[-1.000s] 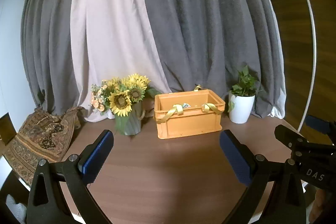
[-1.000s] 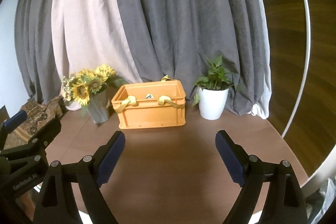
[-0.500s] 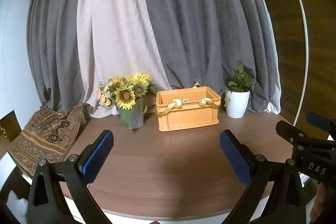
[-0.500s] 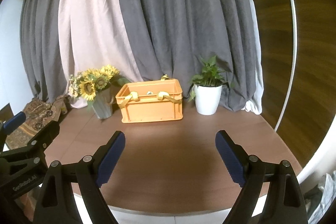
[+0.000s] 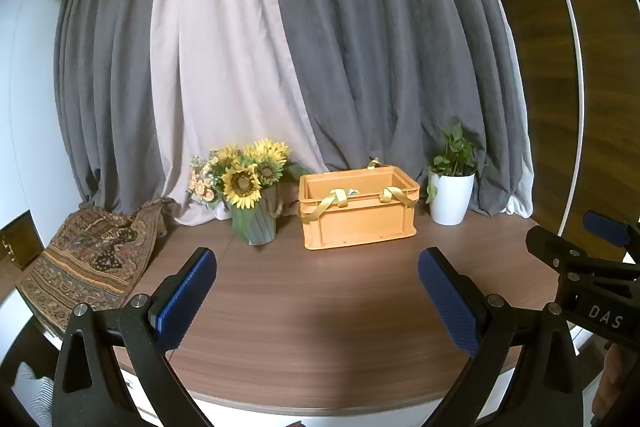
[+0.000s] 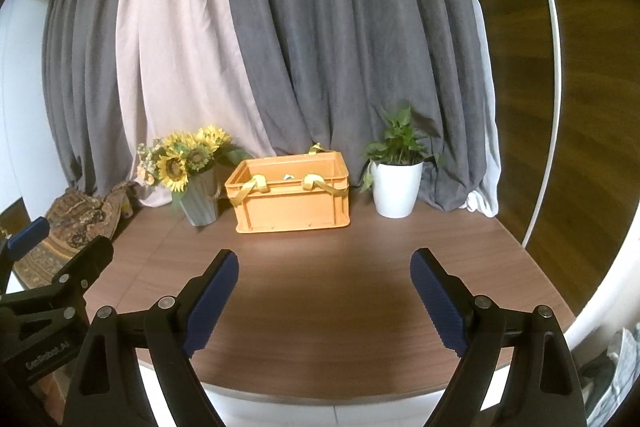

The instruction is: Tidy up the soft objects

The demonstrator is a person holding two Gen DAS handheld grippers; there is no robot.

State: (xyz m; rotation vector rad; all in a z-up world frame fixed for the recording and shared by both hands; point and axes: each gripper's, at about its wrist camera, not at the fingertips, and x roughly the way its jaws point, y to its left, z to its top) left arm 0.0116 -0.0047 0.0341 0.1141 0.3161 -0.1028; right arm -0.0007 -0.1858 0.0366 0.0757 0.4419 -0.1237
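An orange plastic crate (image 5: 356, 223) (image 6: 292, 207) stands at the back of the round wooden table (image 5: 320, 339) (image 6: 320, 319). Yellow fabric straps (image 5: 334, 201) hang over its front rim, and something pale barely shows inside. A patterned brown cloth (image 5: 92, 259) (image 6: 76, 215) lies draped over the table's left edge. My left gripper (image 5: 316, 263) is open above the table's front part, well short of the crate, with nothing between its fingers. My right gripper (image 6: 325, 261) hangs beside it, open just as wide and holding nothing.
A grey vase of sunflowers (image 5: 252, 187) (image 6: 188, 163) stands left of the crate, a white pot with a green plant (image 5: 450, 199) (image 6: 396, 193) right of it. Grey and pale curtains hang behind. The table's front edge (image 6: 320, 399) curves below the fingers.
Both grippers have drawn back from the crate, which looks smaller now. The table's front edge has come into view. Both stay open as before.
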